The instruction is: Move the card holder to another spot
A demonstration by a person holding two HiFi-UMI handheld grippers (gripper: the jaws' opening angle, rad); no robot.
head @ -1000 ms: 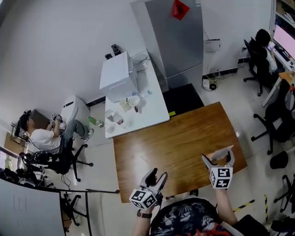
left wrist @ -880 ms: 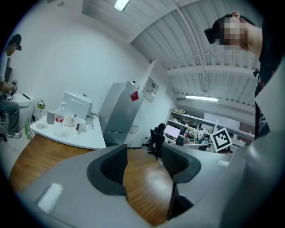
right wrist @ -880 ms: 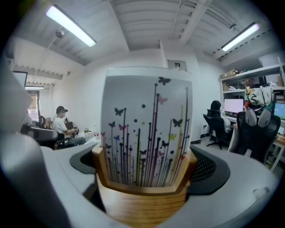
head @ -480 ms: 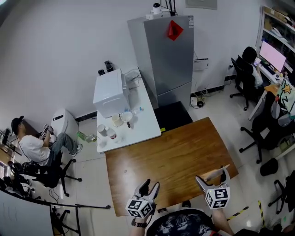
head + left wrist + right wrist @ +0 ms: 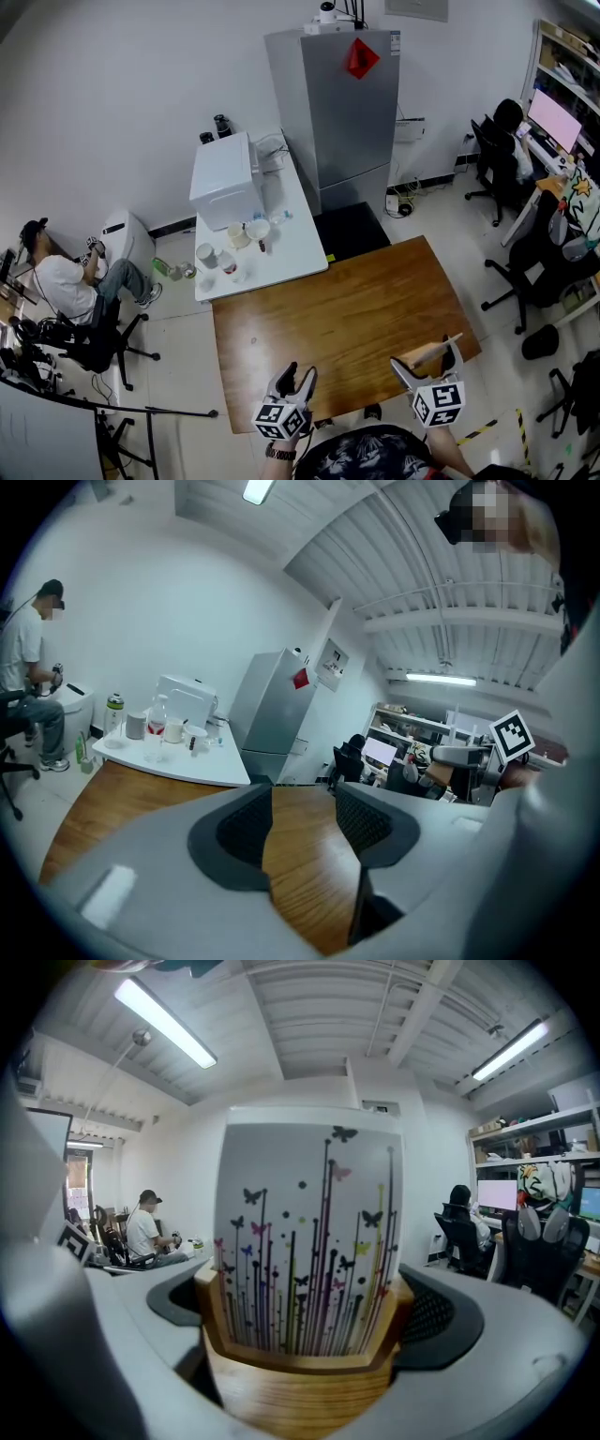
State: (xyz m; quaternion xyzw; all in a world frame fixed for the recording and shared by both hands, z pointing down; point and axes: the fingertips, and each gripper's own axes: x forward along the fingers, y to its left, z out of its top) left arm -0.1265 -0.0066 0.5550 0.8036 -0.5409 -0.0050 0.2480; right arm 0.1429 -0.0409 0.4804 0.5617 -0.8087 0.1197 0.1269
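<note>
1. The right gripper (image 5: 424,357) is seen at the lower right of the head view, over the near right corner of the wooden bench (image 5: 328,314).
2. Its fingers (image 5: 450,1321) are closed on the card holder (image 5: 302,1377), and the wooden base is pinched from both sides.
3. A white card (image 5: 309,1213), printed with thin stems and small butterflies, is stood upright in the holder's slot and fills the middle of the right gripper view.
4. Now the left gripper (image 5: 297,374): it is held at the lower middle of the head view, at the bench's near edge, well apart from the card holder.
5. Its fingers (image 5: 246,825) are spread, and only the wood of the bench is seen between them.
6. Beyond the wooden bench, a white bench (image 5: 291,253) is set with cups (image 5: 206,255) and a white box (image 5: 223,176). A grey fridge (image 5: 342,103) is stood just beside it.
7. A seated person (image 5: 61,281) is seen at the left edge, and another person (image 5: 511,127) at the upper right by a screen (image 5: 555,112).
</note>
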